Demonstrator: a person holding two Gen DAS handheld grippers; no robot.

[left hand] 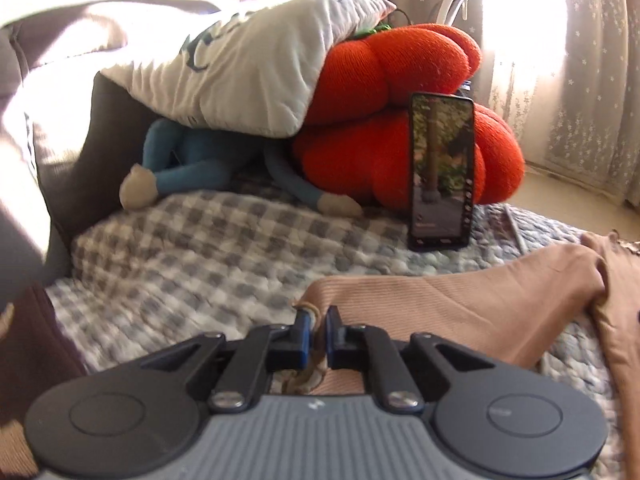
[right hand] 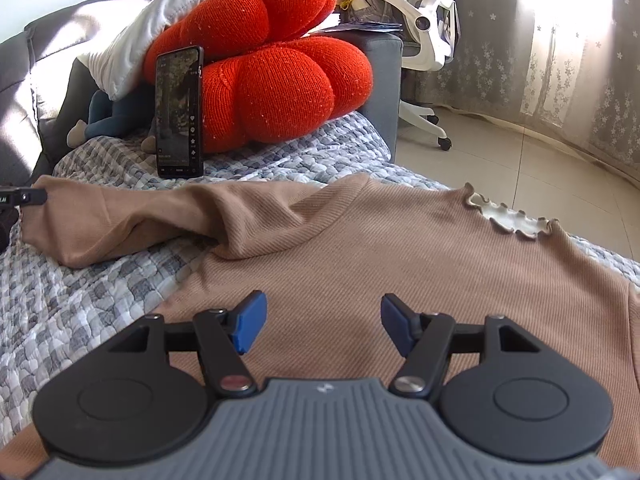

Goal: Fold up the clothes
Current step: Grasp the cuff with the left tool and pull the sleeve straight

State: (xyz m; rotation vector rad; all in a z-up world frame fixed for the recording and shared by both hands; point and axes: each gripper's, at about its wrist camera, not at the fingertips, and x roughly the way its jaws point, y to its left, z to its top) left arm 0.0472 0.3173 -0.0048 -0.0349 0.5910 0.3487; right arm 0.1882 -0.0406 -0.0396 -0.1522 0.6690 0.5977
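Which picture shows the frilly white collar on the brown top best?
The right wrist view: the frilly collar of the brown top lies there whole and sharp. The left wrist view catches only a tiny, dark scrap of it at the right edge.

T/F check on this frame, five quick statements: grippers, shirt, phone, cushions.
1. The left gripper is shut on the sleeve cuff of the tan shirt. True.
2. The right gripper clamps the shirt's collar. False: its jaws stand open over the shirt's body, and the collar lies farther off.
3. The phone lies flat on the checked blanket. False: it stands upright against the orange cushion.
4. A white pillow rests over the orange cushion. True.
5. The shirt is already folded into a square. False: it lies spread out, sleeve extended.
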